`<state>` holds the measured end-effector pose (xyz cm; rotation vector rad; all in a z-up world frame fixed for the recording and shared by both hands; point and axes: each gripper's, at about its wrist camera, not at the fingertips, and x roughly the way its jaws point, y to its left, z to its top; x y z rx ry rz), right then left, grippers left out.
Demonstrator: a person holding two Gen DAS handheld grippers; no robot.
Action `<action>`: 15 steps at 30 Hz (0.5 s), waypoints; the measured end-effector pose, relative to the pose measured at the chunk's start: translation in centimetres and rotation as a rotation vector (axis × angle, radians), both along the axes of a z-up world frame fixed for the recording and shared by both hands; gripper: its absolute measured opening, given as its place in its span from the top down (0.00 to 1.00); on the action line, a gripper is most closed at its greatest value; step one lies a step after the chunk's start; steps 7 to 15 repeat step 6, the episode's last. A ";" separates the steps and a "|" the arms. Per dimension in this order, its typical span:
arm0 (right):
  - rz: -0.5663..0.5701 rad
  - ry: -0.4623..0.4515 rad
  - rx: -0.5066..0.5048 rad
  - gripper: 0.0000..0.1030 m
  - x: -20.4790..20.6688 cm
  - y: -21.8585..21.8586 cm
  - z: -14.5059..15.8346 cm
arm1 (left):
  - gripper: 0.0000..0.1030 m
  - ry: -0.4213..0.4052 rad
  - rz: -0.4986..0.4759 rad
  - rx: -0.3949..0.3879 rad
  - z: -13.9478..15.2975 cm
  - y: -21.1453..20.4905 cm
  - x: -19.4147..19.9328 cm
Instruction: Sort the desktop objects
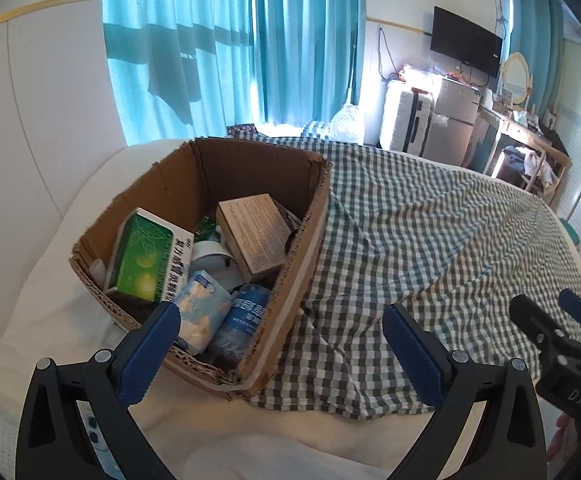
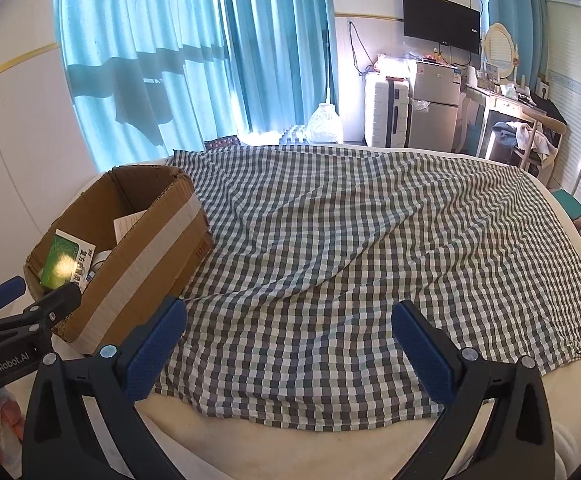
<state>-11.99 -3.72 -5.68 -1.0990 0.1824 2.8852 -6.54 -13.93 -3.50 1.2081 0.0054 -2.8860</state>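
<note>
— Looking along the left gripper point(image 1: 281, 322), what did you find?

— Its blue-padded fingers point(image 1: 148, 354) stood wide apart with nothing between them, low in the frame. Just above them sat the cardboard box point(image 1: 246, 168), left of centre, open at the top and resting on the bed point(image 1: 54, 320) partly over the edge of the checked cloth point(image 1: 430, 248).

— And inside the box?

— It was crowded. A green and white carton point(image 1: 148, 258) leaned at the left, a tan carton point(image 1: 254, 232) lay tilted at the upper right, and at the bottom a pale blue packet point(image 1: 202, 312) lay touching a blue-labelled bottle point(image 1: 242, 322). Something white and rounded sat in the middle (I could not tell what it was).

— Where was the other tool?

— The right gripper point(image 1: 552, 312) showed at the lower right edge of that view, over the cloth. From its own camera, the right gripper point(image 2: 290, 326) had its fingers point(image 2: 156, 354) spread as well, empty, above the cloth point(image 2: 350, 240) at the bottom of the frame. The box point(image 2: 138, 264) stood at the left, with the green carton point(image 2: 66, 260) visible over its wall, and the left gripper point(image 2: 30, 292) came in at the lower left corner, its tips near the box's rim.

— Anything on the cloth itself?

— Only wrinkles and checks.
</note>
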 end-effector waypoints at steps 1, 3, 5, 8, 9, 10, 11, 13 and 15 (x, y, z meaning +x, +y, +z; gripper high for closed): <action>0.001 -0.005 0.002 0.00 0.0 0.0 -0.1 | 0.00 -0.038 -0.020 -0.007 -0.3 0.3 -0.2; 0.001 -0.009 0.007 0.00 0.0 -0.1 -0.2 | 0.00 -0.048 -0.057 -0.044 -0.4 1.0 -0.2; 0.003 -0.012 0.010 0.00 0.0 -0.2 -0.3 | 0.00 0.008 -0.042 -0.072 0.1 1.5 0.4; 0.002 -0.014 0.011 0.00 0.0 -0.1 -0.3 | 0.00 0.020 -0.031 -0.064 0.3 1.5 0.5; 0.002 -0.014 0.011 0.00 0.0 -0.1 -0.3 | 0.00 0.020 -0.031 -0.064 0.3 1.5 0.5; 0.002 -0.014 0.011 0.00 0.0 -0.1 -0.3 | 0.00 0.020 -0.031 -0.064 0.3 1.5 0.5; 0.002 -0.014 0.011 0.00 0.0 -0.1 -0.3 | 0.00 0.020 -0.031 -0.064 0.3 1.5 0.5; 0.002 -0.014 0.011 0.00 0.0 -0.1 -0.3 | 0.00 0.020 -0.031 -0.064 0.3 1.5 0.5; 0.002 -0.014 0.011 0.00 0.0 -0.1 -0.3 | 0.00 0.020 -0.031 -0.064 0.3 1.5 0.5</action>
